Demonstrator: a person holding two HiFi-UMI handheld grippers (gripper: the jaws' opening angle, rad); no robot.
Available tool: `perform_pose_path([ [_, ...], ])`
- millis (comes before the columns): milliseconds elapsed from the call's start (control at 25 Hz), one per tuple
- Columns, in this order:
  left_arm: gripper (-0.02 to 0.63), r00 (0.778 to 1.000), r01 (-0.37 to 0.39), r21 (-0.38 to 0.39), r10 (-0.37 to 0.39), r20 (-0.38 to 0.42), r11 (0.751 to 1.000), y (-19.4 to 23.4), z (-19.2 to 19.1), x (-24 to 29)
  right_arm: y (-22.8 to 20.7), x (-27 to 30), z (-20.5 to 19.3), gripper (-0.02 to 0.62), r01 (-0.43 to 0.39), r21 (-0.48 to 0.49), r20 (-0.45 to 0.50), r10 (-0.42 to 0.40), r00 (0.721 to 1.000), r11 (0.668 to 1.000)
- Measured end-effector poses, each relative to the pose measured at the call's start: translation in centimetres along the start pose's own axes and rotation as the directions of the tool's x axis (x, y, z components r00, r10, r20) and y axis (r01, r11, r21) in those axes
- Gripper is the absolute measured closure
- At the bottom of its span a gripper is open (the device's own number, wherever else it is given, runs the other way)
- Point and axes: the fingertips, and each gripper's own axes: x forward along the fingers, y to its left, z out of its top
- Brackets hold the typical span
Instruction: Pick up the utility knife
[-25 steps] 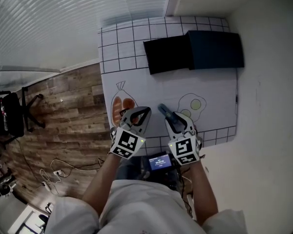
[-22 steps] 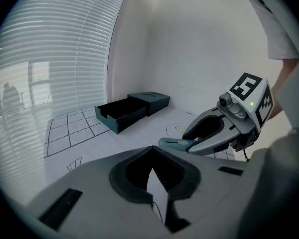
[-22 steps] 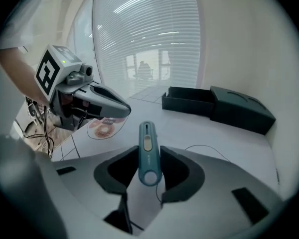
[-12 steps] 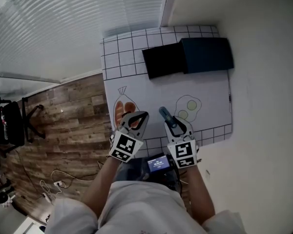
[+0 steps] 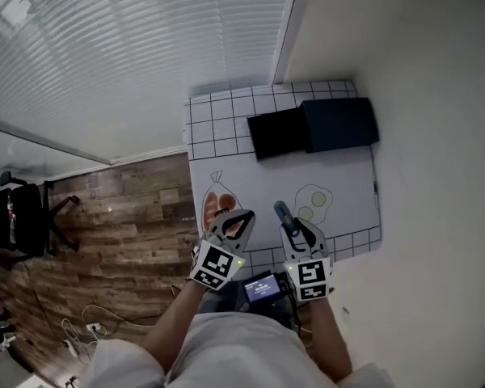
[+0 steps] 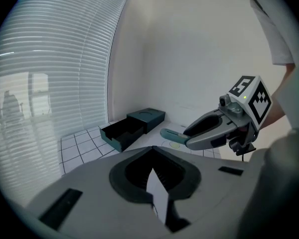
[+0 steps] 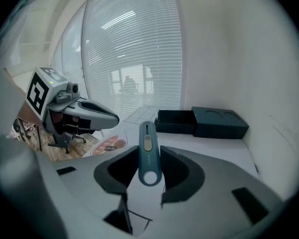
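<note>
A teal utility knife (image 5: 281, 213) sticks forward out of my right gripper (image 5: 296, 228), whose jaws are shut on its handle, lifted above the near edge of the white mat (image 5: 347, 176). In the right gripper view the knife (image 7: 147, 151) lies lengthwise between the two jaws, its ring end toward the camera. My left gripper (image 5: 241, 219) hovers beside it to the left, tips together, holding nothing. In the left gripper view the right gripper (image 6: 197, 133) shows at the right with the knife (image 6: 170, 133) poking out.
A dark box with its drawer pulled out (image 5: 311, 128) sits at the mat's far side. Printed egg (image 5: 312, 203) and bread-bag (image 5: 216, 206) pictures mark the mat. Wood floor and a chair (image 5: 20, 217) lie left, a white wall right.
Both grippers have risen together, the knife still held in the right one. The table looks smaller and farther below them.
</note>
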Motion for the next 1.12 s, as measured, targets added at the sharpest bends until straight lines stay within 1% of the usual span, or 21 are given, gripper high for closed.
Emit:
perform_pose_path([
  [280, 0.599, 0.998, -0.01, 0.052, 0.007, 0.063, 0.999, -0.3, 2.5, -1.3, 0.0, -1.6, 3.1, 0.456, 0.029, -0.009, 0.059, -0.028, 0.998, 1.0],
  [440, 0.599, 0.992, -0.045, 0.079, 0.034, 0.124, 0.996, 0.1, 4.7, -2.0, -0.5, -2.7, 4.5, 0.457, 0.054, 0.001, 0.103, -0.054, 0.993, 0.999],
  [560, 0.599, 0.986, -0.066, 0.075, 0.054, 0.16, 0.995, 0.4, 6.3, -2.5, -0.7, -3.3, 5.1, 0.457, 0.074, 0.0, 0.124, -0.073, 0.99, 0.997],
  [720, 0.598, 0.981, -0.076, 0.087, 0.059, 0.184, 0.993, 0.6, 7.7, -3.2, -0.5, -3.9, 6.3, 0.456, 0.082, 0.014, 0.147, -0.083, 0.986, 0.997],
  [800, 0.6, 0.978, -0.091, 0.086, 0.072, 0.198, 0.992, 0.6, 8.4, -3.8, -0.6, -4.6, 6.9, 0.457, 0.085, 0.043, 0.161, -0.091, 0.983, 0.995],
  [920, 0.598, 0.967, -0.118, 0.048, 0.103, 0.234, 0.992, 1.3, 9.6, -4.8, -1.2, -5.9, 7.9, 0.457, 0.098, 0.111, 0.202, -0.119, 0.972, 0.989],
  [1040, 0.6, 0.965, -0.128, 0.071, 0.108, 0.241, 0.989, 1.4, 10.1, -5.2, -1.4, -6.8, 8.4, 0.457, 0.113, 0.104, 0.219, -0.134, 0.966, 0.988],
  [1120, 0.598, 0.962, -0.131, 0.072, 0.109, 0.251, 0.989, 1.3, 10.6, -5.3, -1.7, -7.1, 8.7, 0.457, 0.12, 0.098, 0.227, -0.14, 0.964, 0.988],
])
